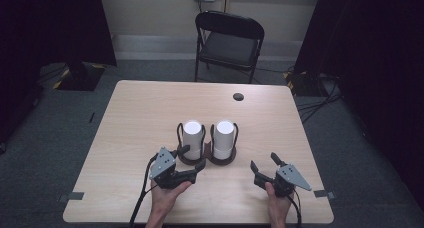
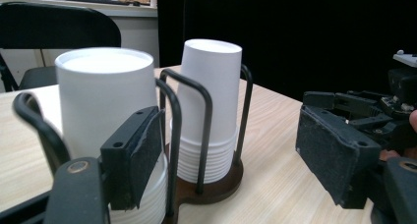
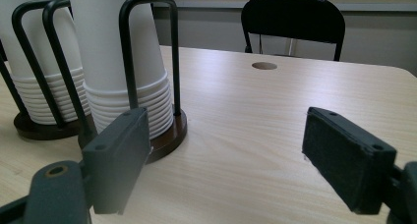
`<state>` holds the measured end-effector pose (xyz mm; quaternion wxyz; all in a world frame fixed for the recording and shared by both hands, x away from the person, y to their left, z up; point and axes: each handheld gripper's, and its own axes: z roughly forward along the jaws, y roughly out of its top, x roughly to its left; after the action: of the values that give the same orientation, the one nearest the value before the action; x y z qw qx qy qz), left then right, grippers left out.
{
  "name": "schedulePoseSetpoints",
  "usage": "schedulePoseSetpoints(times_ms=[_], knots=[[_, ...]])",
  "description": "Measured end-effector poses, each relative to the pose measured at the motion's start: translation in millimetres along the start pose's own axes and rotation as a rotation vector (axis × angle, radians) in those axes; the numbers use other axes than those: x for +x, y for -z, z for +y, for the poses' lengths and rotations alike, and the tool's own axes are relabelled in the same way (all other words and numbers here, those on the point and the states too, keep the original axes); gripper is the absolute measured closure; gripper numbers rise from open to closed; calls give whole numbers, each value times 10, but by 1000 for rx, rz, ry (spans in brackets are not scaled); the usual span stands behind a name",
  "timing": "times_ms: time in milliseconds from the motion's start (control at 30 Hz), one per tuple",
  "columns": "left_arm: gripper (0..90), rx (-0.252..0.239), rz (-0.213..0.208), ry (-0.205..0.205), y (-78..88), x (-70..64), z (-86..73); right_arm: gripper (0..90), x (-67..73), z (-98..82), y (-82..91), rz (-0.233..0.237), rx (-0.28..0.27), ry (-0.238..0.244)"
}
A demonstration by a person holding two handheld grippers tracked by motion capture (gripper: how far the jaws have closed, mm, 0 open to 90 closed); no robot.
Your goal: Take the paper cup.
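Two upside-down stacks of white paper cups stand side by side in a black wire holder (image 1: 207, 138) on a dark round base near the table's middle: the left stack (image 1: 192, 133) and the right stack (image 1: 224, 134). My left gripper (image 1: 192, 158) is open just in front of the left stack, its far jaw close to the base. In the left gripper view its jaws (image 2: 231, 160) stand apart, with the left stack (image 2: 105, 101) behind the left pad (image 2: 137, 155) and nothing pressed between them. My right gripper (image 1: 265, 163) is open to the right of the holder, with bare table between its pads (image 3: 233, 165).
The light wood table (image 1: 140, 118) has a round cable hole (image 1: 238, 96) at the back right. A black folding chair (image 1: 229, 43) stands behind the far edge. In the right gripper view the right stack (image 3: 123, 62) lies at left, the hole (image 3: 264, 66) ahead.
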<state>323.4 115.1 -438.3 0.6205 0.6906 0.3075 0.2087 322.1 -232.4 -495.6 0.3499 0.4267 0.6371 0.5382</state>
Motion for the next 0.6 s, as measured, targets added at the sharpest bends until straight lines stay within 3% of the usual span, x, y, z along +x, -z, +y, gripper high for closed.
schedulePoseSetpoints(times_ms=[600], knots=[[269, 10, -36, -56, -271, -34, 306, 181, 1, 3, -8, -6, 8, -2]])
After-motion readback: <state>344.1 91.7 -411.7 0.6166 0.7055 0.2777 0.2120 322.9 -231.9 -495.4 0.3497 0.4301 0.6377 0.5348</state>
